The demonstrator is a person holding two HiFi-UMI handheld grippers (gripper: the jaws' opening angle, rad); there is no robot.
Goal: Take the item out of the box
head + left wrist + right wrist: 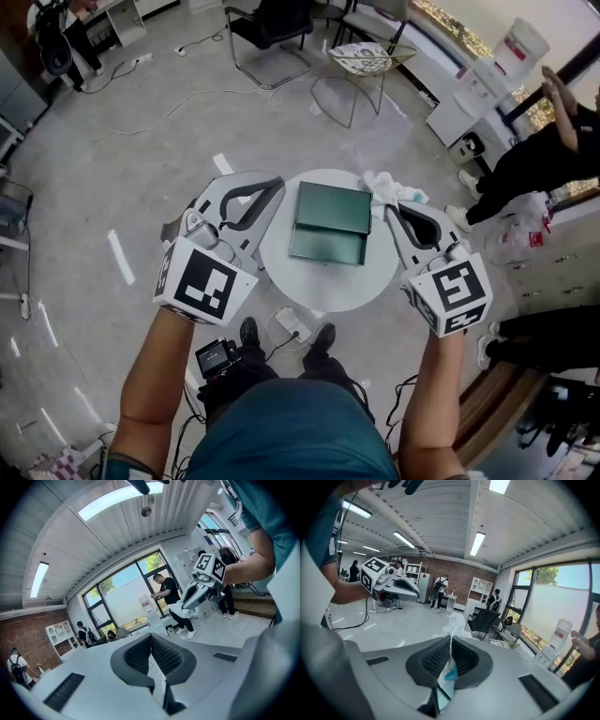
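Observation:
A dark green box [328,223] lies open on the small round white table [328,281], its inside looking bare. My right gripper [392,208] is at the table's right edge, shut on a crumpled white wrapper with teal marks [386,187] that sticks up beyond its tips. In the right gripper view the wrapper [454,623] is pinched between the ribbed pads [461,658]. My left gripper [272,185] hovers at the table's left edge, shut with nothing in it. In its own view the left gripper [150,637] points up into the room.
A wire-frame side table [370,61] and a black chair [272,28] stand beyond the round table. A person [548,150] stands at the right near a water dispenser [492,80]. Cables run across the floor, and a white bag [516,236] sits to the right.

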